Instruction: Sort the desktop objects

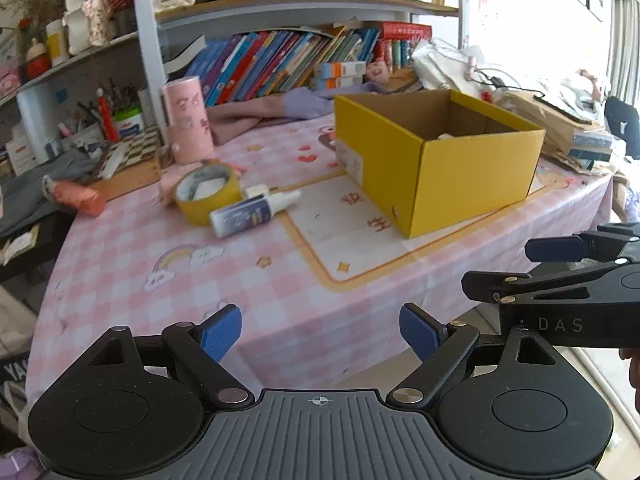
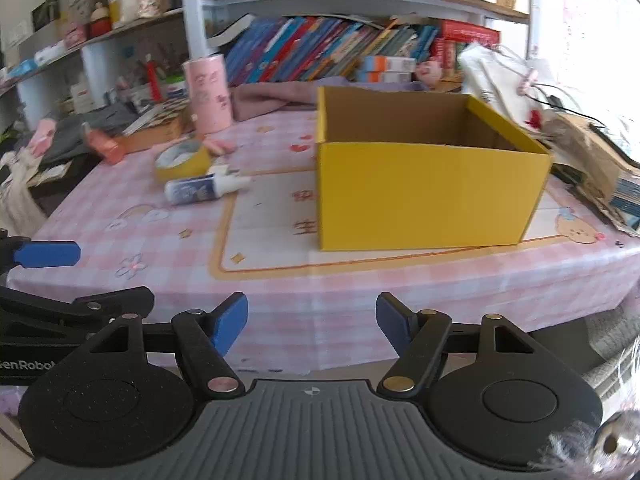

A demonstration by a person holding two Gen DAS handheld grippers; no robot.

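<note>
An open yellow cardboard box (image 1: 472,184) (image 2: 420,196) stands on the pink checked tablecloth (image 1: 200,280) (image 2: 280,304); something white lies inside it. Left of it lie a yellow tape roll (image 1: 208,194) (image 2: 182,162), a white glue bottle (image 1: 250,214) (image 2: 200,190) lying flat, and a small orange-pink bottle (image 1: 78,198) (image 2: 105,146). A tall pink cylinder (image 1: 188,120) (image 2: 208,96) stands behind them. My left gripper (image 1: 320,334) is open and empty at the table's front edge. My right gripper (image 2: 312,326) is open and empty, beside the left one.
A bookshelf with leaning books (image 1: 280,60) (image 2: 332,48) runs along the back. A lilac cloth (image 1: 276,110) lies behind the box. Papers and bags (image 1: 552,120) (image 2: 592,160) pile at the right. Clutter and a pen pot (image 1: 108,120) crowd the left.
</note>
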